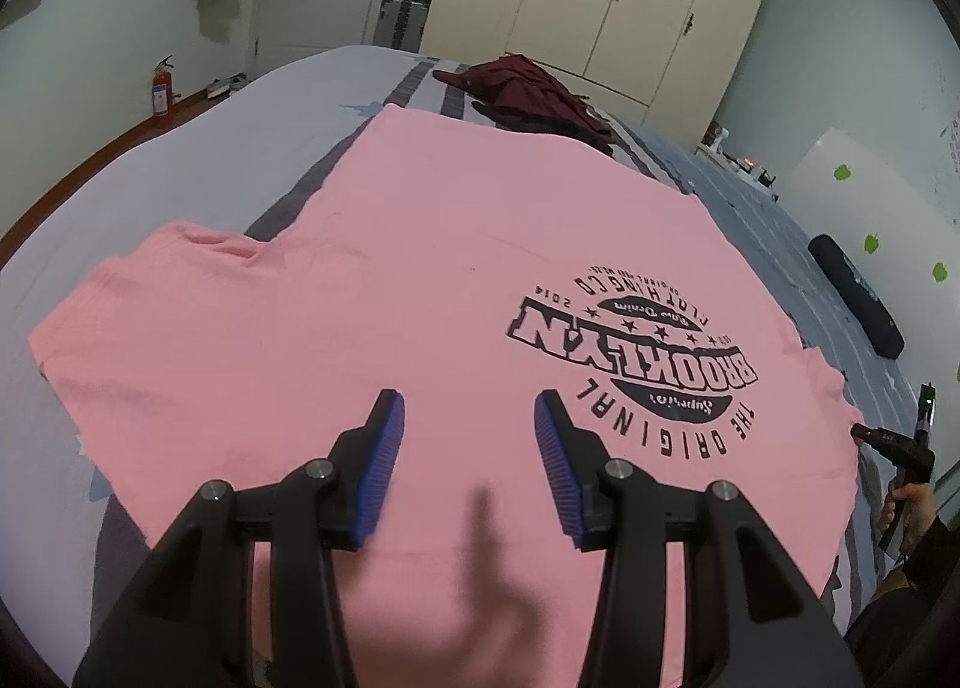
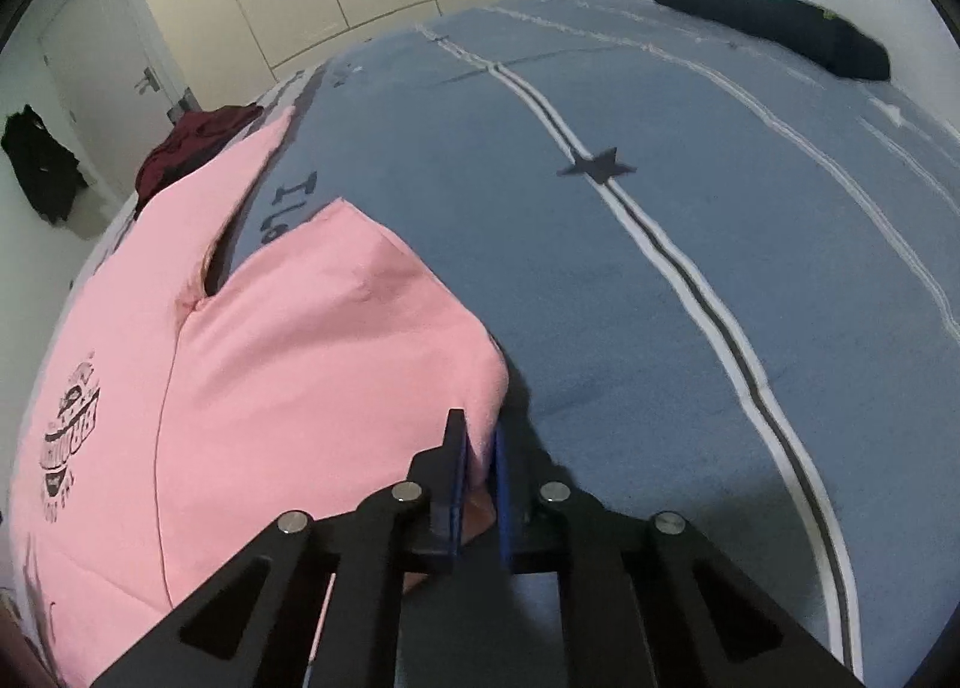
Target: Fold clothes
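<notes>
Both claws are over a pink T-shirt (image 1: 420, 268) spread print-side up on a bed (image 2: 660, 268). On the right, the claw (image 2: 477, 442) has its jaws pinched nearly together on the edge of the shirt's sleeve, the pink cloth bunched between the blue pads (image 2: 501, 484). On the left, the claw (image 1: 468, 430) hangs partly open above the upper part of the shirt near the black round print (image 1: 636, 352), with nothing between its jaws. The shirt looks light, thin and limp, so it will likely sag and crease wherever it is not held, and a pinch on one layer may slip. Hems, sleeve ends and shoulder seams seem the best places to grip, since the doubled cloth gives the pads more to bite. A dark red garment (image 1: 534, 93) lies in a heap at the far end of the bed, well apart from the shirt's near half.
</notes>
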